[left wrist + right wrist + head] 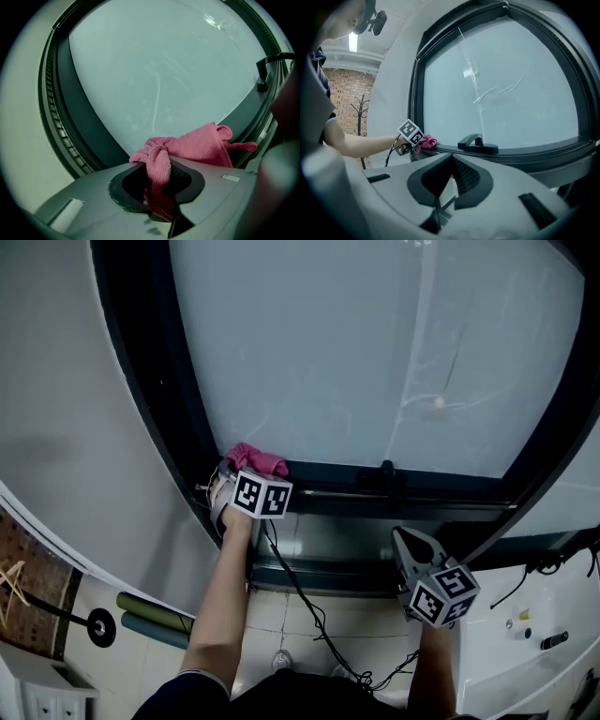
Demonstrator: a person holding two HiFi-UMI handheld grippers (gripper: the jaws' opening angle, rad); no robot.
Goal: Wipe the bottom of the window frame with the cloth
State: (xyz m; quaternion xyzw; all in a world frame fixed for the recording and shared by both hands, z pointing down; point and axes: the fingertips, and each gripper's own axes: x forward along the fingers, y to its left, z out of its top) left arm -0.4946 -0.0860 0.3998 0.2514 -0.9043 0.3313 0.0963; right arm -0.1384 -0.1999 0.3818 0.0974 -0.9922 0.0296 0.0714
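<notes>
There are two claws and one pink cloth [256, 460]. The left claw [158, 171], arm stretched forward, pinches the cloth on the window frame [450, 488] bottom, at seven o'clock. The right claw [451, 161] is pressed together, empty, low at five o'clock.

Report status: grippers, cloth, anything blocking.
Left gripper shut on pink cloth, at left corner of bottom frame. Right gripper shut, empty, off the frame. Window handle ahead, in wipe path.
</notes>
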